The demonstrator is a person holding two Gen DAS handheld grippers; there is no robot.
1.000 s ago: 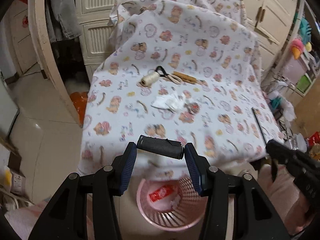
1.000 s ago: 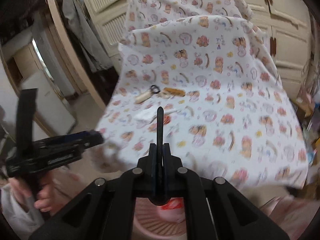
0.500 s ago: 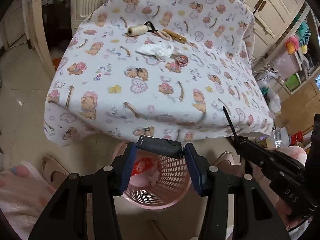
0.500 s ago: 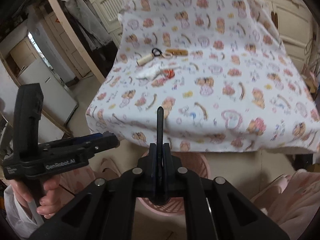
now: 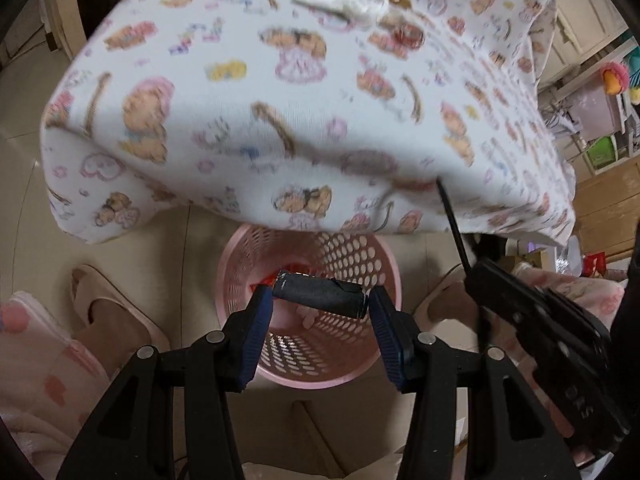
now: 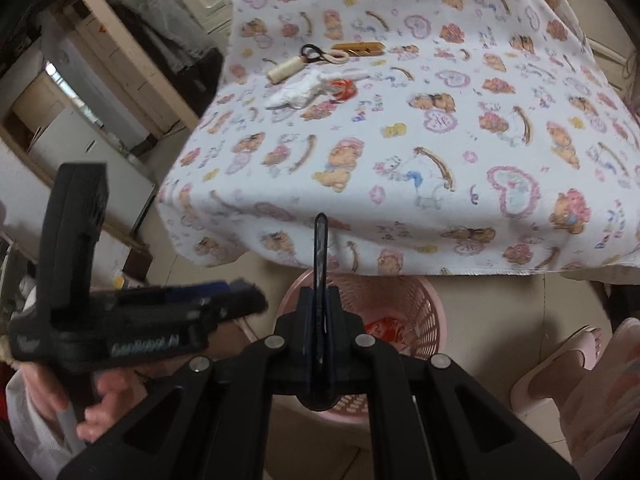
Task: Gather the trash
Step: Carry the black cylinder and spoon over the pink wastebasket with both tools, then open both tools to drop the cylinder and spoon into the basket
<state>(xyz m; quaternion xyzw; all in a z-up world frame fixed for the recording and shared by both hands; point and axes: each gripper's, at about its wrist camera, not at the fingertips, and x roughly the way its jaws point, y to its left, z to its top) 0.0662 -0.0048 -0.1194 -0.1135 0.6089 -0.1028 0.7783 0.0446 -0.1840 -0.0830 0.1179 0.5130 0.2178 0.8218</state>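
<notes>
Both tools have dropped since a second ago, and the pink basket (image 5: pixel 308 364) now fills the middle of the left wrist view where only its top showed before. Left tool (image 5: pixel 320 300) is grasping a dark roll (image 5: pixel 320 294) crosswise between its blue pads, right over the basket's mouth. Something red lies down inside the basket, mostly hidden behind the roll, so what it is I can't say. Right tool (image 6: pixel 320 240) is clenched tight, its fingers pressed together into one thin blade with nothing visible between them. It points at the basket from the other side, and its own body covers much of the rim.

Up on the table (image 6: pixel 400 200), under the teddy-bear cloth, a crumpled white tissue (image 6: pixel 304 90) sits beside a small red item that is half covered by it. Near them lie a spool of thread (image 6: pixel 284 70), a wooden clip (image 6: pixel 358 47) and loops that could be scissor handles. In the left view that whole group is blurred and cut off at the top edge. Slippered feet stand either side of the basket.
</notes>
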